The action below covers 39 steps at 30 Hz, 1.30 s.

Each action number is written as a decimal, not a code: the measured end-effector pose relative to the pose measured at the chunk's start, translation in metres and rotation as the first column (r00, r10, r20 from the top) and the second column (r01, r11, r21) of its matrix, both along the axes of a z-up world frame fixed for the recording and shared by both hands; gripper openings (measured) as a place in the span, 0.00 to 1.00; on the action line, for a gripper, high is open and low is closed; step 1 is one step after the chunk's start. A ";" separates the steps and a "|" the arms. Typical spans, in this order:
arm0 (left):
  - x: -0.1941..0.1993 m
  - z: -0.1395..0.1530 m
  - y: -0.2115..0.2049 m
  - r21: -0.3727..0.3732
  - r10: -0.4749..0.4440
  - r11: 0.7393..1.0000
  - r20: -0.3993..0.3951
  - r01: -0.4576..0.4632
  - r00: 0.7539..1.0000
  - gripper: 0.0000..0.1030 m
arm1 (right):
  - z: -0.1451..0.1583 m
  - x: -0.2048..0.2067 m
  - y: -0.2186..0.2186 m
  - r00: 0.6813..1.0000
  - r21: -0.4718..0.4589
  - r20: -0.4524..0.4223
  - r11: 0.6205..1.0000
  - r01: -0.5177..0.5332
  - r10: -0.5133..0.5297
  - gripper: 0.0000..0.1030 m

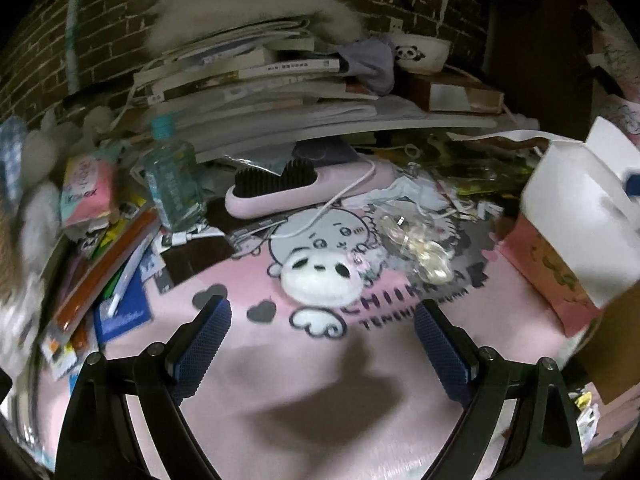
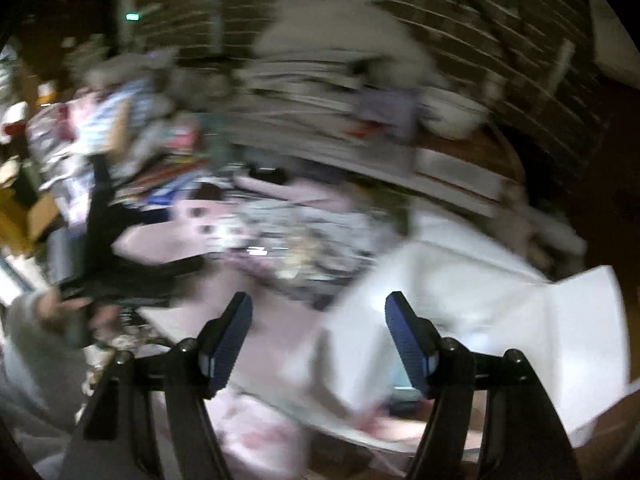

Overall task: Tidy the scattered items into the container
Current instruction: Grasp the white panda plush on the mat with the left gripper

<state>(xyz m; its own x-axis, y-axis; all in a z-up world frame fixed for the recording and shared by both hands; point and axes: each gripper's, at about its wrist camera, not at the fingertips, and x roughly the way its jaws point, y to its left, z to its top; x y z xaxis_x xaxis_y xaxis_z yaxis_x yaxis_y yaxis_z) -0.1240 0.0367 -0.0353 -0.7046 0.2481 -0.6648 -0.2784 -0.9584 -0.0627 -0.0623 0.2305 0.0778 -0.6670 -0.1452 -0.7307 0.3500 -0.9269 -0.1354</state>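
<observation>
In the left wrist view the left gripper (image 1: 322,334) hangs over a pink cartoon mat (image 1: 304,368) with its jaws spread wide and nothing between the blue pads (image 1: 208,344), which touch nothing. Loose things lie ahead of it: a pink hairbrush (image 1: 296,192) with a white cable (image 1: 320,216) draped over it at about 12 o'clock, a crinkled clear wrapper (image 1: 416,240) at 1 o'clock, and a water bottle (image 1: 174,184) and tissue pack (image 1: 86,194) toward 10 o'clock, in front of a stack of books (image 1: 280,92). The white box (image 1: 580,208) that looks to be the container stands at 3 o'clock, at the mat's edge. I judge this hand is between picks, and its next move calls for choosing one small item, probably the wrapper or brush, and closing on it squarely. The right wrist view is badly smeared, so little is certain. The right gripper (image 2: 319,340) has its jaws partly apart and empty, no pad pressing on anything; the white box (image 2: 480,300) fills the area from 1 to 4 o'clock just beyond its right finger, its flaps open. This looks like the end of a drop-off, and next comes a swing toward the clutter at 11 o'clock.
</observation>
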 end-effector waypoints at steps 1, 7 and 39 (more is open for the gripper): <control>-0.007 -0.002 0.002 -0.007 0.002 1.000 0.010 -0.002 1.000 0.89 | -0.006 0.006 -0.010 1.000 -0.003 -0.018 1.000 -0.017 0.017 0.64; -0.031 -0.005 0.010 -0.022 -0.010 1.000 0.051 0.011 0.999 0.88 | -0.043 0.020 -0.040 0.995 -0.114 -0.017 0.988 -0.100 0.099 0.64; -0.062 -0.028 0.020 -0.091 -0.004 0.996 0.136 0.016 0.991 0.47 | -0.118 -0.003 -0.047 0.999 -0.229 -0.043 0.973 0.007 -0.017 0.65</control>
